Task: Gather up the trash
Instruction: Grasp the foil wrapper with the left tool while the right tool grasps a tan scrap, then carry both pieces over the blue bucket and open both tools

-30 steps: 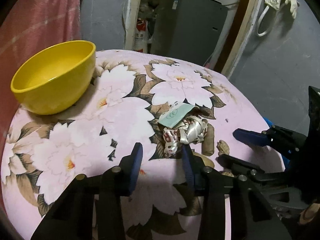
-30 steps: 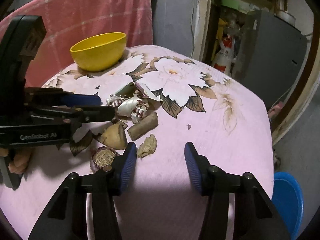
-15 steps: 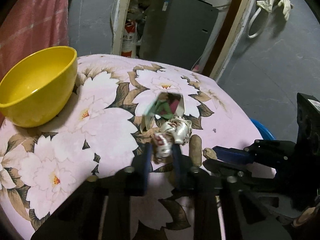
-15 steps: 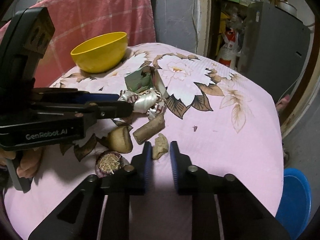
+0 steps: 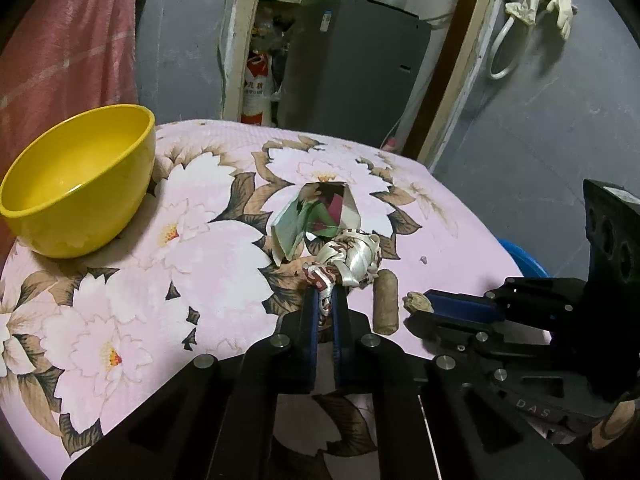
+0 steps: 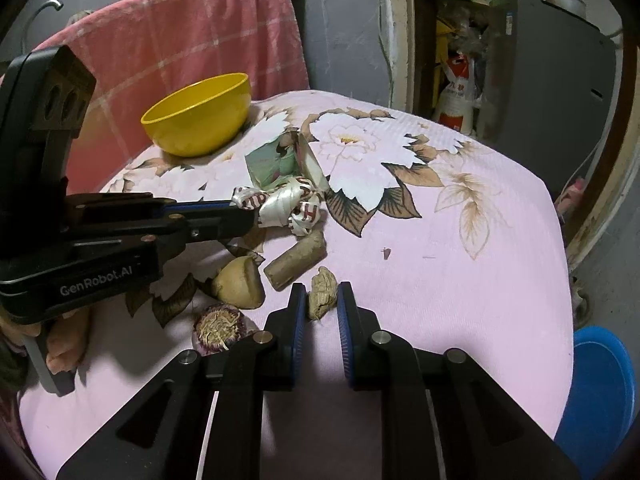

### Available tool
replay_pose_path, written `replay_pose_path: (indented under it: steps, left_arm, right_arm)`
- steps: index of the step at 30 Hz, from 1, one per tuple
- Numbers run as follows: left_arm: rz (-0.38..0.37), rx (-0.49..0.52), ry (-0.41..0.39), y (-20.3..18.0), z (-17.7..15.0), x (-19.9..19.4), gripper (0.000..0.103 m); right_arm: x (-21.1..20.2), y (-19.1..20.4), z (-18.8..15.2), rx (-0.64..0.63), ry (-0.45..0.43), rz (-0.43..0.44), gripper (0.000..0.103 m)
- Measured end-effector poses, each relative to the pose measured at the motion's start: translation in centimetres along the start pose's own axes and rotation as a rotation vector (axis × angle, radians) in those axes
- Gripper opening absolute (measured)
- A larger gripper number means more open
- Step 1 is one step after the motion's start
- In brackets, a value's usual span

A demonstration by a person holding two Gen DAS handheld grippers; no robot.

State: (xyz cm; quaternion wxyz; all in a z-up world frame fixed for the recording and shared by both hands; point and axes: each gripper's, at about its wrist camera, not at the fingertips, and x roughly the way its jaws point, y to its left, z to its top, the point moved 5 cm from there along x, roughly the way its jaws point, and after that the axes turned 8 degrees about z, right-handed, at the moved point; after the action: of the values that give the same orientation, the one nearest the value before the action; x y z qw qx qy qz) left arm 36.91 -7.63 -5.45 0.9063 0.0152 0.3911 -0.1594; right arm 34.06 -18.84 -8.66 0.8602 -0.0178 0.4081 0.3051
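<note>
The left gripper point(image 5: 325, 307) is clamped on the wrapper point(image 5: 347, 261), the right gripper point(image 6: 322, 307) on the dry scrap point(image 6: 322, 293); the yellow bowl point(image 5: 76, 184) sits far left.

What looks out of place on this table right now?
Scraps litter the flowered cloth: a crumpled wrapper in the left tongs, a torn carton, a cork, peels, and a ginger bit in the right tongs. The yellow bowl is empty.

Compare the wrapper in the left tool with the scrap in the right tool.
The wrapper is shiny, crumpled white with red print; the scrap is dull, tan and lumpy. The wrapper spreads well beyond the left tool; the scrap fits between the right tool's tips. Both are pinched over the pink flowered cloth.
</note>
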Motion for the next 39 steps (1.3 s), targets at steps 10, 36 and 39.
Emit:
replay_pose_path:
  steps: [10,36,39]
  left_arm:
    - [0.028,0.005,-0.104,-0.6,-0.4,-2.3,0.004]
    - [-0.050,0.096,-0.429,-14.5,5.0,-10.9,0.004]
    - [-0.071,0.123,-0.410,-16.8,5.2,-10.0,0.004]
  right_arm:
    - [-2.3,-0.1,0.1,0.008,-0.122,0.004,0.013]
    - [-22.1,-4.5,-1.5,0.046,-0.801,-0.355,0.014]
    - [-23.4,-6.4,-2.4,0.119,-0.814,-0.379,0.014]
